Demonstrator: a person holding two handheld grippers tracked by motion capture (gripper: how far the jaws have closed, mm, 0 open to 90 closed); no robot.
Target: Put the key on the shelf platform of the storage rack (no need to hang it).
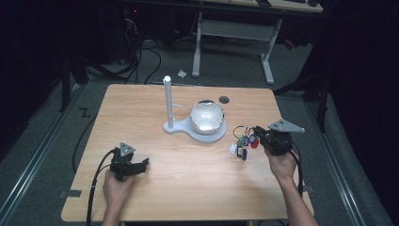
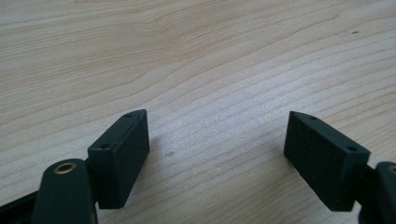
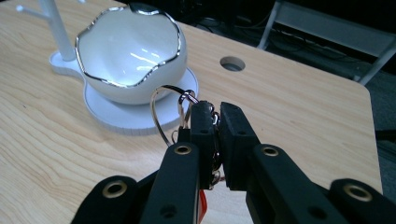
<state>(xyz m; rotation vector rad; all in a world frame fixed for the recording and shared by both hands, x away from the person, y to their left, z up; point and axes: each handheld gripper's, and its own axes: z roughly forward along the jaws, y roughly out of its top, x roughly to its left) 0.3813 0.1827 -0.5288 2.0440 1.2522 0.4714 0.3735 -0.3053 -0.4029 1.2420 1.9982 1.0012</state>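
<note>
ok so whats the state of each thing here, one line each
left tool: open, holding nothing, low over the table
right tool: shut on the key bunch
key bunch: held, tags hanging above the table
white bowl: upright on its stand, nothing seen inside
stand post: upright, nothing hung on it

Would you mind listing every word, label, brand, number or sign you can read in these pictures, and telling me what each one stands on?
No readable text in these pictures.
Key tags, held in the right gripper: any writing is too small and blurred to read.
White bowl, its white stand and the table: no lettering visible.
Left gripper, jaws open over bare wood: no marking visible.
</note>
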